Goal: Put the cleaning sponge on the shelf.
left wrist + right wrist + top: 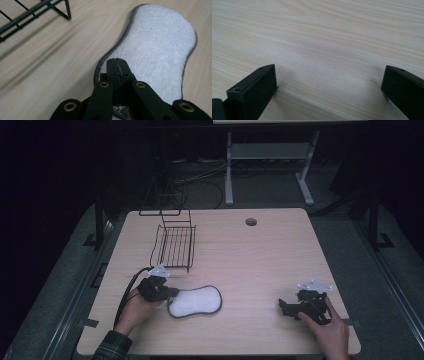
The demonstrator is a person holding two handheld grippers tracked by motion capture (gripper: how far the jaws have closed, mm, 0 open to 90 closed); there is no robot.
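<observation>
In the high view, the left gripper (172, 292) lies low at the near left of the table (260, 255), its tips at the left end of a white pad (195, 301) with a dark trimmed edge. The pad lies flat and stretches away from the jaws toward the table's middle. A black wire rack (174, 245) stands beyond the left gripper, apart from the pad. The right gripper (283, 306) rests well apart at the near right, held in the person's hand, nothing near its tips.

In the left gripper view, the jaws are closed tight together, their tips (117, 65) meeting over the pad's (155, 50) near end, just inside its grey border. Whether they pinch the fabric or merely press on it I cannot tell. The pad runs ahead and to the right of the jaws; the rack's (32, 12) bars sit far ahead to their left.

In the right gripper view, the jaws stand wide apart (329, 82), with bare wood between and ahead of them.
</observation>
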